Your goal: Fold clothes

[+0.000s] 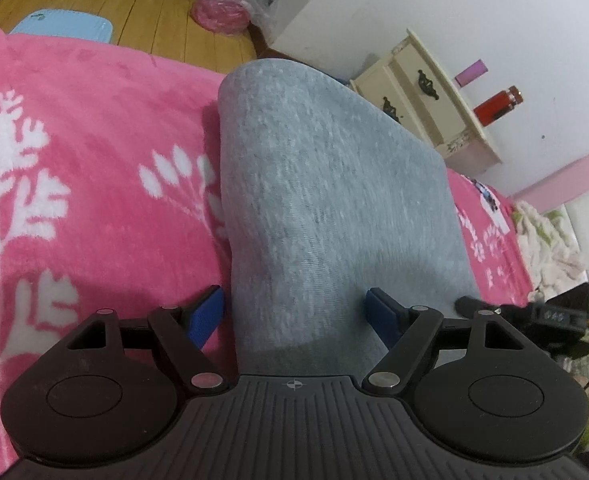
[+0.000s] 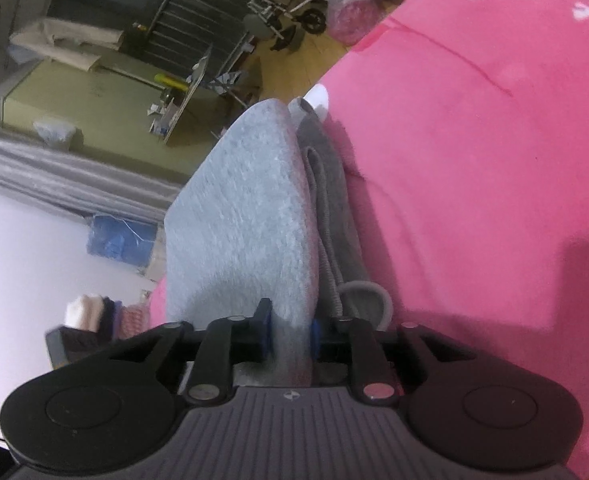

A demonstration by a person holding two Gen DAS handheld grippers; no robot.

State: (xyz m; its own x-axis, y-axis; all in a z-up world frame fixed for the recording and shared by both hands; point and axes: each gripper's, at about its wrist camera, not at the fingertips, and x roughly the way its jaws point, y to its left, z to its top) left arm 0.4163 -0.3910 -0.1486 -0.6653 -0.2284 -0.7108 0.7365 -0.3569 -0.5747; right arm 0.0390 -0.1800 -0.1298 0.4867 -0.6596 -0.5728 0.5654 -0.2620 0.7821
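Black gripper (image 1: 294, 312), blue-padded jaws

Indoor light, moderately bright, flat. Both views show strong fisheye bending: wall (image 1: 454, 20) and floorboards (image 1: 142, 4) curve toward the edges. Soft motion blur over the grey garment (image 1: 326, 200) in both views. Dark shadow patches fall on the pink blanket (image 2: 494, 200), lower right in the right view. White wall slightly washed out. Corners vignette dark.

We count one grey garment (image 1: 334, 200), one pink blanket (image 1: 74, 160) and two grippers, left (image 1: 294, 316) and right (image 2: 290, 332). We also see one cabinet (image 1: 426, 108) and two jars (image 1: 498, 106).
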